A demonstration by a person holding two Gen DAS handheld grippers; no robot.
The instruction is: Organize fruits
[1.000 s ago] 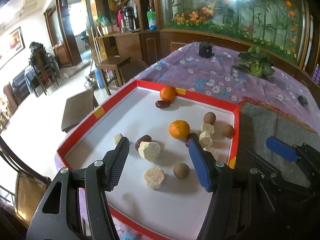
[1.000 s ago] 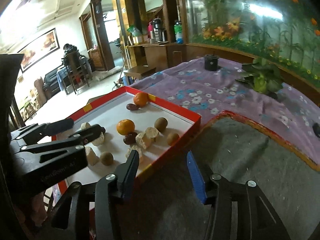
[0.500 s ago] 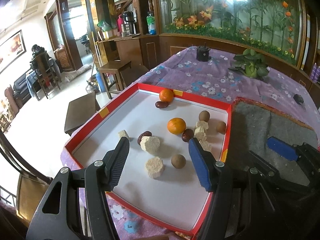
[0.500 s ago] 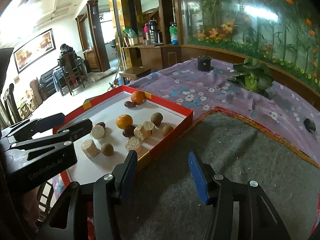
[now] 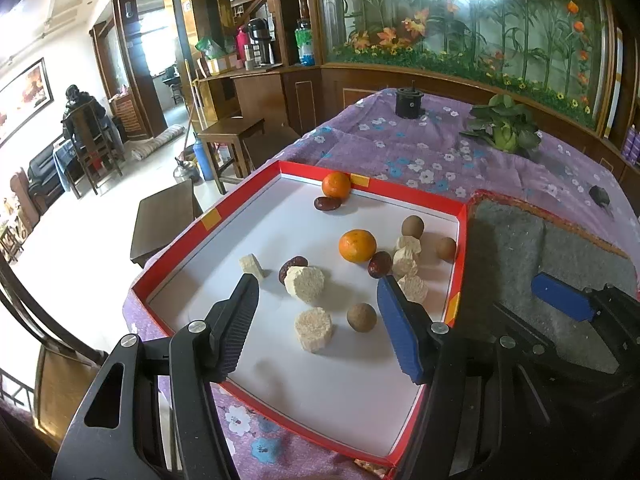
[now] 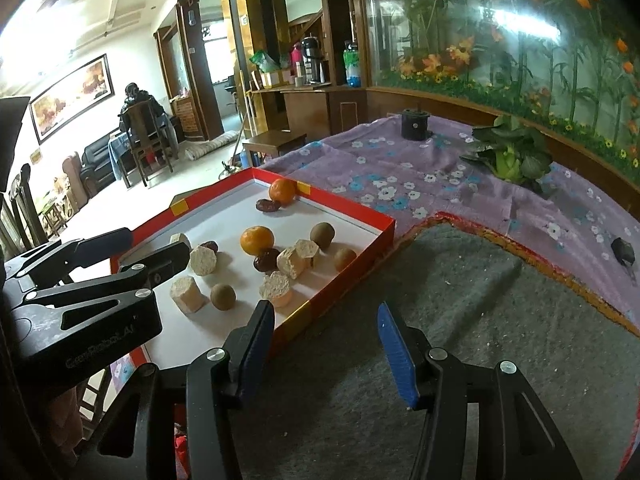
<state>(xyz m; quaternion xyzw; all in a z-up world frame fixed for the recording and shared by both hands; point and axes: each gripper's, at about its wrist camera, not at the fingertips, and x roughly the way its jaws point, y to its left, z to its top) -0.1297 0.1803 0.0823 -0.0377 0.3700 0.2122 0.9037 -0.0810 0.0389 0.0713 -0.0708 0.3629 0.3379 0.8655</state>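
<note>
A red-rimmed white tray (image 5: pixel 200 220) holds the fruit loose. Two oranges lie in it, one mid-tray (image 5: pixel 357 245) and one at the far rim (image 5: pixel 336 185) beside a dark red date (image 5: pixel 327 203). Around them are several pale cut chunks (image 5: pixel 314 330) and brown round fruits (image 5: pixel 361 317). My left gripper (image 5: pixel 316 282) hovers open above the tray's near half, nothing between its fingers. My right gripper (image 6: pixel 324 308) stands open and empty over the grey mat (image 6: pixel 460 300), just right of the tray's rim (image 6: pixel 344 284).
The tray and mat lie on a purple floral cloth (image 5: pixel 400 148). On the cloth farther back are a leafy plant (image 5: pixel 504 128), a black pot (image 5: pixel 408 102) and a small dark object (image 5: pixel 600 195). Left of the tray the table ends above wooden stools (image 5: pixel 166 214).
Both grippers have drawn back slightly from the tray, and its near rim has come into the left wrist view. No fruit has moved and nothing was picked up.
</note>
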